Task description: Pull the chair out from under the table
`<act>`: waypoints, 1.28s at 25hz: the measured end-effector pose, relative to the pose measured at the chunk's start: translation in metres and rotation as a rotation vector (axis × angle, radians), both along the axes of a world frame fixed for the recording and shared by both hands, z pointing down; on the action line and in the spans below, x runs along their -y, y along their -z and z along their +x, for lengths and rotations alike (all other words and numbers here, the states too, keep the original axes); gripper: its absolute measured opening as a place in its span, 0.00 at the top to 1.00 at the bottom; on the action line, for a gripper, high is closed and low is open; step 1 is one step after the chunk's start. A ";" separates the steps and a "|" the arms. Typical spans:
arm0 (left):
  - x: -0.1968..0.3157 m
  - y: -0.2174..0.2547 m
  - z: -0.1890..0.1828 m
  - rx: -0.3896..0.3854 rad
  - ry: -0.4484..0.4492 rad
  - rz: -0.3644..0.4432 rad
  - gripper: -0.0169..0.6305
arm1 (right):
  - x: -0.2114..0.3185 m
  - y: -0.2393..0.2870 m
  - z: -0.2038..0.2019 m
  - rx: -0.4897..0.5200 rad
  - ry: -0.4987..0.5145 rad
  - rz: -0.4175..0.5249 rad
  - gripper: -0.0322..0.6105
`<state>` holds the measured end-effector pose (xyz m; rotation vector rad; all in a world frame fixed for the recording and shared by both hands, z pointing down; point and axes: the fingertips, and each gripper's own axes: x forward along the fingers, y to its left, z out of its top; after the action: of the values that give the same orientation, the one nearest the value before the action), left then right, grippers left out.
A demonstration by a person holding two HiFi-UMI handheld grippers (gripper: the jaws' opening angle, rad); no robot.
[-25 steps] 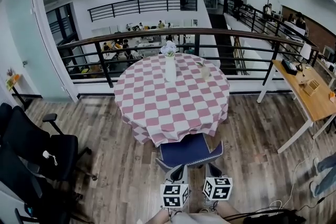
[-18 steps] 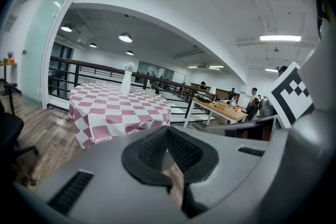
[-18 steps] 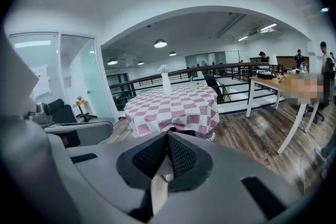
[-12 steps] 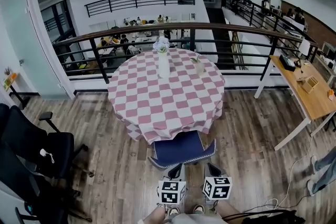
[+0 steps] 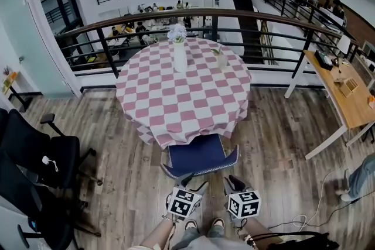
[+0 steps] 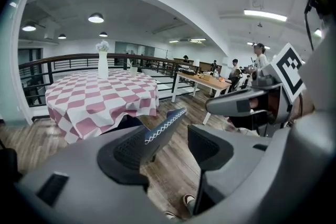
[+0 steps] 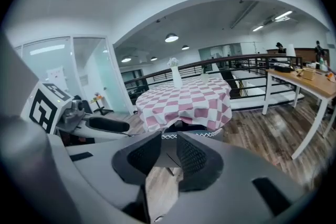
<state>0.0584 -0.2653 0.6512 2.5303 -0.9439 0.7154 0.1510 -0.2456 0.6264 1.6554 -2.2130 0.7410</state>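
Blue chair (image 5: 198,155), not yet drawn out: it stands at the near side of the round bench (image 5: 130,103), seat partly beneath the checked cloth (image 5: 187,91), back rail (image 6: 167,122) towards you, so you are at the grasping step. Your left claw (image 6: 169,140) has just been opening and stands spread with the rail in its gap, unpinched. Your right claw (image 7: 169,150) has just been opening to a narrow gap, with the rail just past its tips. Next, in my judgement, seat both over the rail, pinch firmly, then draw straight back.
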 end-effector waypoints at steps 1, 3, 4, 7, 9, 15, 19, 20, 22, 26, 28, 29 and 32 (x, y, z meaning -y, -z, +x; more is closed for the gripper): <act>-0.001 -0.003 -0.001 0.007 -0.016 -0.003 0.58 | 0.001 -0.002 -0.005 -0.016 0.046 0.001 0.79; -0.004 -0.010 -0.001 0.040 -0.060 0.001 0.53 | 0.004 -0.006 -0.015 -0.062 0.150 0.008 0.72; -0.007 -0.015 -0.002 0.067 -0.085 0.004 0.51 | 0.004 -0.009 -0.020 -0.089 0.204 0.010 0.68; -0.010 -0.030 -0.006 0.159 -0.151 0.002 0.48 | 0.010 -0.019 -0.030 -0.168 0.366 0.001 0.61; -0.009 -0.038 -0.008 0.221 -0.191 0.004 0.48 | 0.014 -0.028 -0.035 -0.240 0.478 -0.008 0.58; -0.006 -0.052 -0.010 0.412 -0.308 0.096 0.48 | 0.003 -0.062 -0.044 -0.565 0.898 -0.024 0.52; 0.002 -0.048 -0.014 0.452 -0.311 0.135 0.48 | 0.008 -0.076 -0.048 -0.703 1.008 0.011 0.52; 0.006 -0.046 -0.015 0.459 -0.305 0.146 0.48 | 0.011 -0.076 -0.050 -0.712 1.008 0.024 0.52; 0.014 -0.046 -0.016 0.471 -0.305 0.149 0.48 | 0.019 -0.073 -0.054 -0.714 1.001 0.045 0.52; 0.024 -0.059 -0.015 0.518 -0.349 0.120 0.48 | 0.033 -0.073 -0.059 -0.732 1.010 0.061 0.52; 0.027 -0.067 -0.014 0.527 -0.358 0.103 0.48 | 0.039 -0.079 -0.060 -0.747 1.029 0.054 0.52; 0.029 -0.070 -0.013 0.527 -0.360 0.093 0.48 | 0.041 -0.082 -0.061 -0.755 1.041 0.048 0.52; 0.030 -0.079 -0.009 0.524 -0.366 0.066 0.48 | 0.045 -0.093 -0.062 -0.771 1.069 0.026 0.52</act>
<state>0.0496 -0.2957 0.7305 2.6527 -0.6522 1.5338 0.0894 -0.2911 0.7194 0.4001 -2.0337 -0.1960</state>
